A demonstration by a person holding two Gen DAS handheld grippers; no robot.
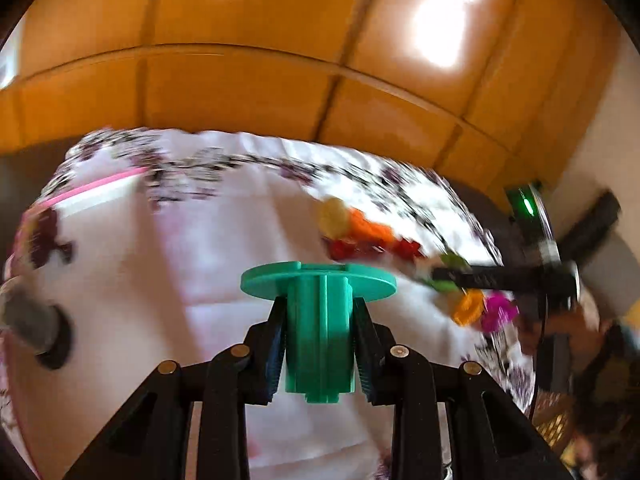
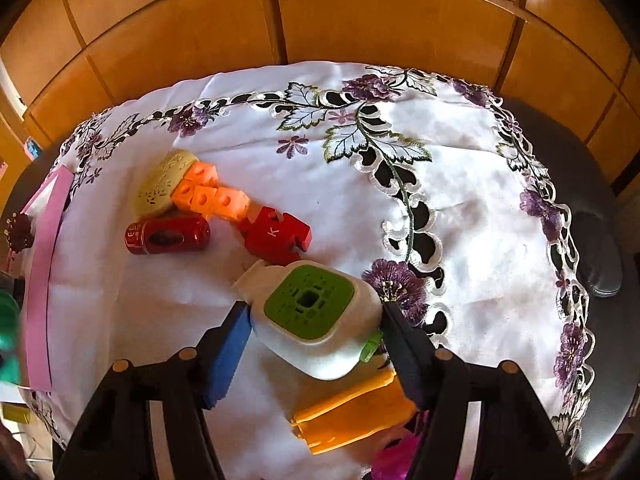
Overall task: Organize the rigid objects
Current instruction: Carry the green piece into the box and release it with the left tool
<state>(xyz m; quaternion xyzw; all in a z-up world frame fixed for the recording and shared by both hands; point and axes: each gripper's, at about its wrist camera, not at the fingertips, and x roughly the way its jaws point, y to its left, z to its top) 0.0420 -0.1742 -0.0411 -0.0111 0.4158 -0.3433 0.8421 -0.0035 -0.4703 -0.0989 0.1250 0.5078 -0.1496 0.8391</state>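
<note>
My left gripper (image 1: 320, 304) is shut on a teal spool-shaped piece (image 1: 320, 344) with a round flange, held above the white embroidered cloth (image 1: 180, 260); this view is blurred by motion. My right gripper (image 2: 314, 312) points down at the cloth (image 2: 460, 208), and its pads press both sides of a white device with a green square top (image 2: 310, 312). Beyond it lie a red block marked K (image 2: 276, 236), a row of orange cubes (image 2: 208, 194), a cream oval case (image 2: 166, 182) and a red cylinder (image 2: 168, 236). An orange-yellow piece (image 2: 348, 412) lies under the right fingers.
A magenta item (image 2: 396, 460) shows at the bottom edge. A pink strip (image 2: 44, 280) runs along the cloth's left side. The dark round table rim (image 2: 600, 240) shows at the right, with wooden panels (image 2: 360, 12) behind. The right gripper (image 1: 500, 276) reaches in over small toys.
</note>
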